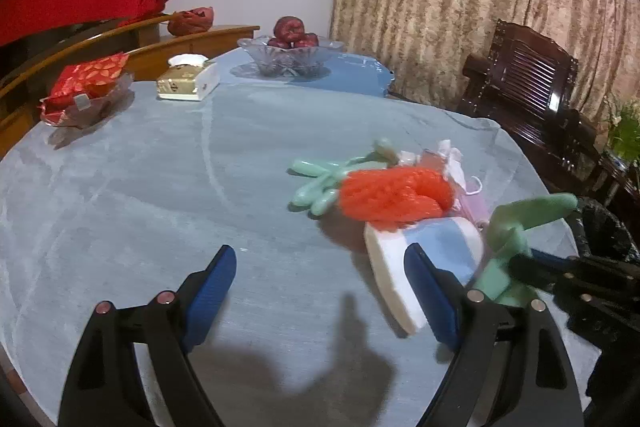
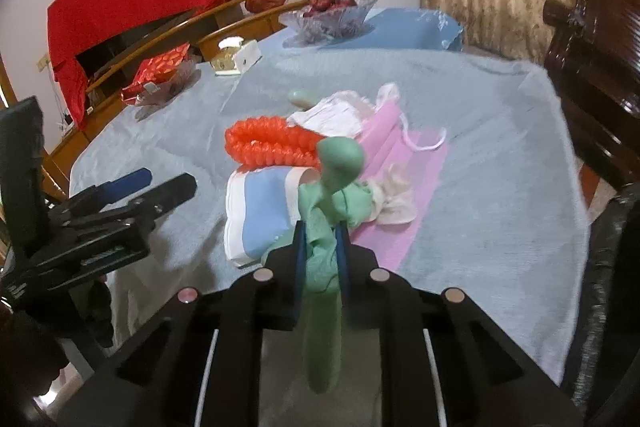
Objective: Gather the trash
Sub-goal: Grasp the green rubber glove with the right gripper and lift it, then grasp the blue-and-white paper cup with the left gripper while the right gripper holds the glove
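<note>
My right gripper (image 2: 319,247) is shut on a mint green rubber glove (image 2: 324,203) and holds it above the table's near edge; the glove also shows in the left wrist view (image 1: 516,223). A second green glove (image 1: 320,183) lies beside an orange foam net (image 1: 394,193). A white and blue paper cup (image 1: 424,259) lies on its side by my open, empty left gripper (image 1: 320,291). Pink face masks (image 2: 400,155) and white crumpled tissue (image 2: 394,201) lie behind the cup.
The table has a light blue cloth (image 1: 160,187). At the back stand a tissue box (image 1: 188,83), a glass fruit bowl (image 1: 290,57) and a bowl of red packets (image 1: 86,91). A black-lined bin (image 1: 604,231) and dark wooden chair (image 1: 528,79) are right.
</note>
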{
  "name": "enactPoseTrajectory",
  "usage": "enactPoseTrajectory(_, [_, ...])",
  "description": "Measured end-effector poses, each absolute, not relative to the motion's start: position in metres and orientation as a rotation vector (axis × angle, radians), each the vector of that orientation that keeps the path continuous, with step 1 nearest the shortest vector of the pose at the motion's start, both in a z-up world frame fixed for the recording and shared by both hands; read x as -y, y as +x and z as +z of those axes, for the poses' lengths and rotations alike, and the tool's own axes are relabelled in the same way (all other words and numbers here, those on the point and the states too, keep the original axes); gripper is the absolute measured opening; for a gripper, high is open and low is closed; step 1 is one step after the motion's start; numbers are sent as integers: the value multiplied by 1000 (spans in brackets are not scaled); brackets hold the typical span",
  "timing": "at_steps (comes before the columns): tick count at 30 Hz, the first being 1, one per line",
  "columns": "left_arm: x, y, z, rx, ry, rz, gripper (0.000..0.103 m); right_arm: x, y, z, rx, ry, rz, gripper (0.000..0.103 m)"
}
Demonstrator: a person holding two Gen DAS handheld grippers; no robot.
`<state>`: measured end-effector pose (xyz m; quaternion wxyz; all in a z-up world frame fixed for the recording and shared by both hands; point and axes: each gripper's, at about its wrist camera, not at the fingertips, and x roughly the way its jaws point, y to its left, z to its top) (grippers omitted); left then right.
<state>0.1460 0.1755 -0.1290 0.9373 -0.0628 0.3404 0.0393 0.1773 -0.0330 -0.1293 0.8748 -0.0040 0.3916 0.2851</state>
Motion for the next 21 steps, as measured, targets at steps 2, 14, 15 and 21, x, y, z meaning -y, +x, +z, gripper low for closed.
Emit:
enactPoseTrajectory(2, [-169, 146, -128, -696, -127, 68, 84, 42, 174, -123, -807, -11, 588, 13])
enactPoseTrajectory(14, [-121, 164, -135, -742, -145, -3, 89, 76, 165, -128, -836, -34, 548, 13])
enactPoseTrajectory(15, [-118, 168, -136, -750, -149, -4, 89, 77, 164, -130, -842, -36, 549, 13])
enactPoseTrajectory(21, [-109, 183, -147, -791, -153, -6, 91, 82, 162, -139, -867, -25, 548, 13])
